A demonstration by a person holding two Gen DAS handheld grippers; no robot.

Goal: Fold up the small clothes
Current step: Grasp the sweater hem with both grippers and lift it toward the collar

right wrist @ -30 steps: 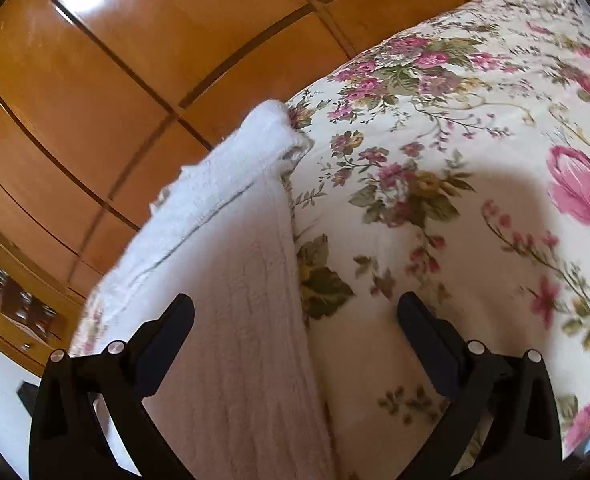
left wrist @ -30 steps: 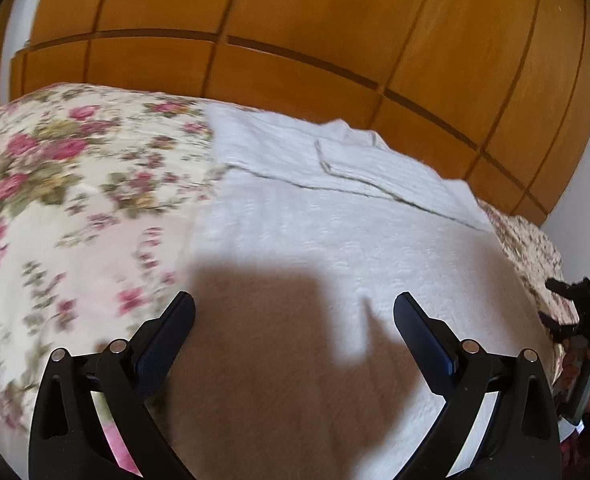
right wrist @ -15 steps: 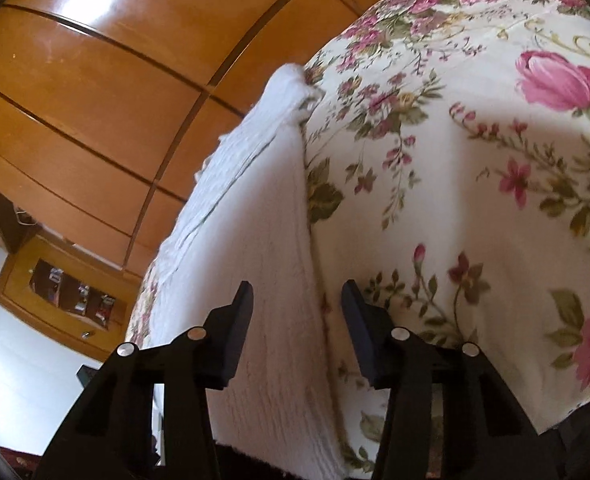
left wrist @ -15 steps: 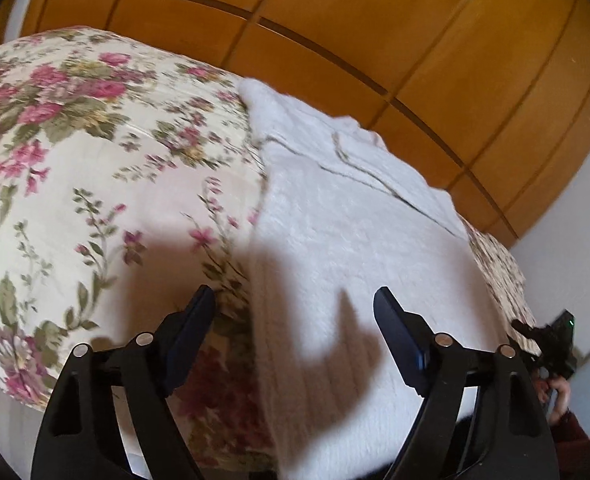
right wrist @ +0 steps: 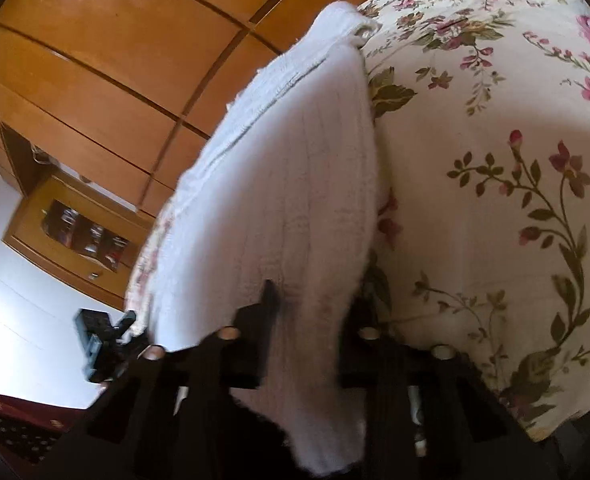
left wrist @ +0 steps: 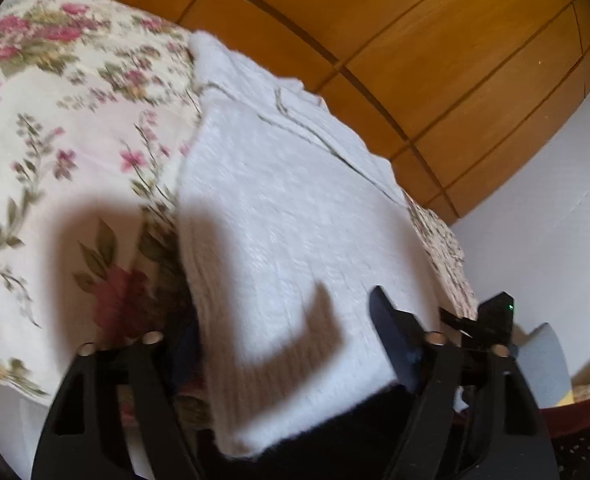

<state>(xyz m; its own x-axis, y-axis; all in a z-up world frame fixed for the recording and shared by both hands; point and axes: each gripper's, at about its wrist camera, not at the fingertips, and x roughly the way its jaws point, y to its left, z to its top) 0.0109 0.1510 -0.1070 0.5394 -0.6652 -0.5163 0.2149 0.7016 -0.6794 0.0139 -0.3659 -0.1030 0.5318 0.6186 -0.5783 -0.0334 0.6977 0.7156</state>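
A white knitted garment (left wrist: 287, 216) lies flat on a floral bedspread (left wrist: 55, 152), its near edge hanging over the bed's front edge. My left gripper (left wrist: 283, 344) is open, its two fingers standing either side of the garment's near left part; the left finger is partly hidden behind the cloth edge. In the right wrist view the same garment (right wrist: 287, 200) runs away from me, and my right gripper (right wrist: 311, 320) has its jaws narrowed around the garment's near right edge, cloth between the fingers.
A wooden wardrobe (left wrist: 415, 40) stands behind the bed. The other gripper (left wrist: 491, 320) shows at the right in the left wrist view. A wooden cabinet (right wrist: 75, 232) and white wall are at the left of the right wrist view.
Both grippers dropped to the garment's near edge. The right jaws narrowed from wide open onto the cloth edge. The left gripper shifted down and stayed open.
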